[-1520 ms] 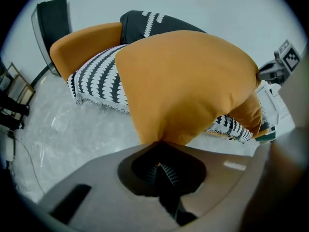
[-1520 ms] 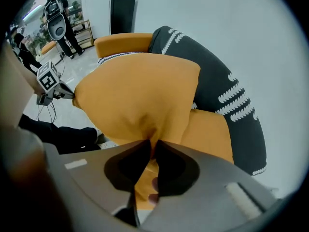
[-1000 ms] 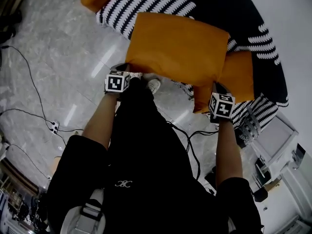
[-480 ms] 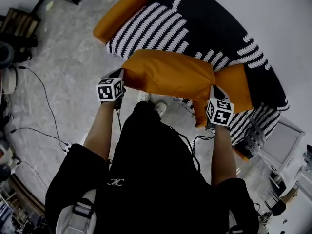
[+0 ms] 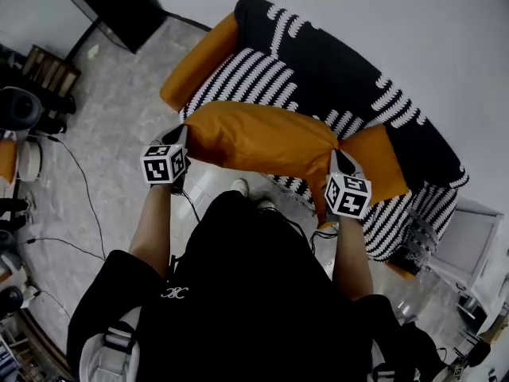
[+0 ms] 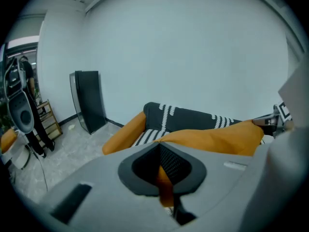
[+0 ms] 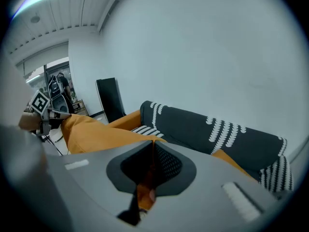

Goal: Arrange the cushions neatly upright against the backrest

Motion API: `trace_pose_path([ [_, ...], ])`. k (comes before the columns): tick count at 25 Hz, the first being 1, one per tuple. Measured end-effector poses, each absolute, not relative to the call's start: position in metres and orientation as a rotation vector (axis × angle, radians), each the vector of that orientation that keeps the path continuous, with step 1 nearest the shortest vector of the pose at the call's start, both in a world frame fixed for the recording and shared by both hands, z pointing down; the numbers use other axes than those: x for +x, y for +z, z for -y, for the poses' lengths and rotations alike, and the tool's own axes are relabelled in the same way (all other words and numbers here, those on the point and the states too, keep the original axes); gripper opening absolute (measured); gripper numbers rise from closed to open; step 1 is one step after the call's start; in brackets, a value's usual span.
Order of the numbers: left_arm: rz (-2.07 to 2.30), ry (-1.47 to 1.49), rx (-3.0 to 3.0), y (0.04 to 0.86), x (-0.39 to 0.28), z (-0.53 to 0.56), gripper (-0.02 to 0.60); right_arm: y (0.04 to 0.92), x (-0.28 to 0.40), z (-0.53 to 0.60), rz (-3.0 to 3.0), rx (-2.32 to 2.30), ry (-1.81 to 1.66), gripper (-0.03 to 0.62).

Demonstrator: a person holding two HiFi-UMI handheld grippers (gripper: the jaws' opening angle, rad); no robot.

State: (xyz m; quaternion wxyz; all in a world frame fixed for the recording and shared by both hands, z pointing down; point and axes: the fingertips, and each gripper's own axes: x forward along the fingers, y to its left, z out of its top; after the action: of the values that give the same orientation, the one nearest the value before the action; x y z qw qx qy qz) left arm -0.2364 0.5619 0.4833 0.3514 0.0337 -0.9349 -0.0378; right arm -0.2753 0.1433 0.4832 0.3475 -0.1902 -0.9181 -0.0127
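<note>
The orange cushion [image 5: 262, 138] was held in front of the sofa backrest [image 5: 350, 74], clamped endwise by the left hand-held gripper [image 5: 184, 136] and right hand-held gripper [image 5: 338, 157]. Carrying was judged in hand; upright placement against the backrest was required next.

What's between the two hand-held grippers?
The orange cushion, spanning from the left hand-held gripper to the right hand-held gripper, each shut on a corner; head view.
</note>
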Motion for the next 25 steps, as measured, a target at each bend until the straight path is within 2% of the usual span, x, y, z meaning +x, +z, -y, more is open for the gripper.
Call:
trace_pose_path([
  [10, 2.479, -0.004, 0.194, 0.437, -0.300, -0.555, 0.006, 0.460, -0.291, -0.136, 2.459, -0.397, 0.071, 0.020],
  [25, 2.262, 0.024, 0.623, 0.496, -0.485, -0.505, 0.006, 0.493, -0.368, -0.103, 2.340, 0.017, 0.147, 0.020],
])
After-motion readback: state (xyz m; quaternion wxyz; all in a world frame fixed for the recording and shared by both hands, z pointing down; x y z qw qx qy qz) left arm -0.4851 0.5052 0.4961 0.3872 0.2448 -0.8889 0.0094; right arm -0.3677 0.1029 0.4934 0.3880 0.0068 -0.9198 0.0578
